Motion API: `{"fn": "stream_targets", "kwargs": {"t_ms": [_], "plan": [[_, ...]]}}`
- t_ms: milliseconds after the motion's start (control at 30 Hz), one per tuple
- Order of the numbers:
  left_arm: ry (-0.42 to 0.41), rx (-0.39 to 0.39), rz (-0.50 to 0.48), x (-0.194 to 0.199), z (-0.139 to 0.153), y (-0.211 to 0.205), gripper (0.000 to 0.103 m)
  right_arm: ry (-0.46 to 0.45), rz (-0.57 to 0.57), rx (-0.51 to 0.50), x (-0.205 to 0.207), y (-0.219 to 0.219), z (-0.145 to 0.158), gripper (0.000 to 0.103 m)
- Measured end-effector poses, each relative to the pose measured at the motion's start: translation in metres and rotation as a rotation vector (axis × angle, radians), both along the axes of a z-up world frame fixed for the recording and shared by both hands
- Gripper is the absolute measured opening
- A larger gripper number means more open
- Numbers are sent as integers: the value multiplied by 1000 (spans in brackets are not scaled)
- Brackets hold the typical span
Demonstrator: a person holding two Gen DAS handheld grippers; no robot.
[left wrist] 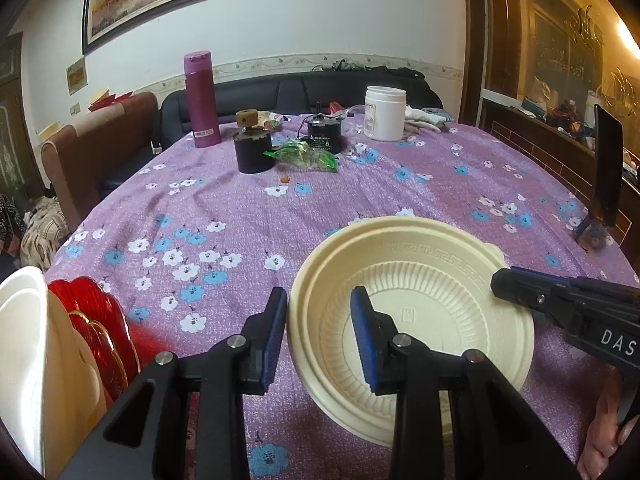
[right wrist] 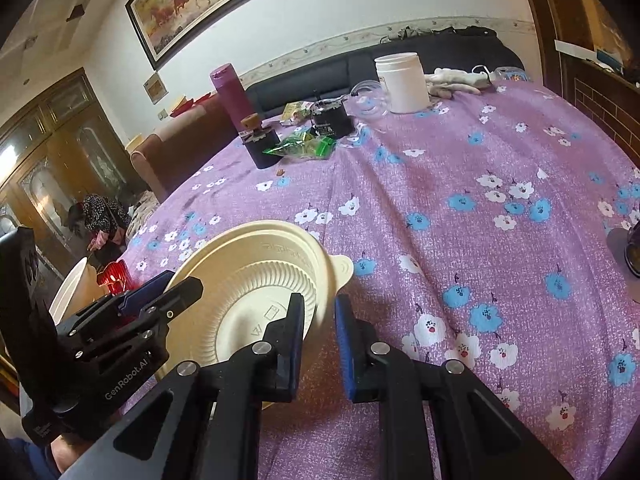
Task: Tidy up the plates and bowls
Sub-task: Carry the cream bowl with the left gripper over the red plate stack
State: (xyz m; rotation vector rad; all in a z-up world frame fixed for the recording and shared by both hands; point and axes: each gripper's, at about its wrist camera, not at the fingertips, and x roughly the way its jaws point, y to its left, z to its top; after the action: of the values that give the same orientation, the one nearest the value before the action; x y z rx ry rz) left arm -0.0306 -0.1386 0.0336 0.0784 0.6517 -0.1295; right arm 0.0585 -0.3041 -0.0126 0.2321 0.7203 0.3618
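- At the far left of the left wrist view, a white bowl (left wrist: 24, 360) and a red plate (left wrist: 96, 320) with a gilt edge are seen standing on edge, close together, by the table's rim.
- The purple flowered tablecloth (left wrist: 240, 216) is spread over the whole table.
- The left gripper (left wrist: 320, 336) is held open across the left rim of the cream bowl (left wrist: 424, 320): one blue pad is seen outside the wall, the other inside, and no squeeze on the rim can be made out.
- The cream bowl is seen resting on the cloth near the table's front edge, apparently as a nested stack, with a small tab on its far rim.
- The right gripper (right wrist: 320, 340) is held open at the bowl's right rim (right wrist: 320, 280), straddling it.
- Farther back, a magenta flask (left wrist: 201, 98), a black jar (left wrist: 253, 152), green wrappers (left wrist: 304, 156) and a white tub (left wrist: 385, 113) are seen.
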Motion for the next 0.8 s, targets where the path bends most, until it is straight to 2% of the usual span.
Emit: {"fn": "stream_targets", "kwargs": {"t_ms": [800], "plan": [[-62,51,8,-8,6,-6,32,-28,1,18,-3,-1,2,17]]}}
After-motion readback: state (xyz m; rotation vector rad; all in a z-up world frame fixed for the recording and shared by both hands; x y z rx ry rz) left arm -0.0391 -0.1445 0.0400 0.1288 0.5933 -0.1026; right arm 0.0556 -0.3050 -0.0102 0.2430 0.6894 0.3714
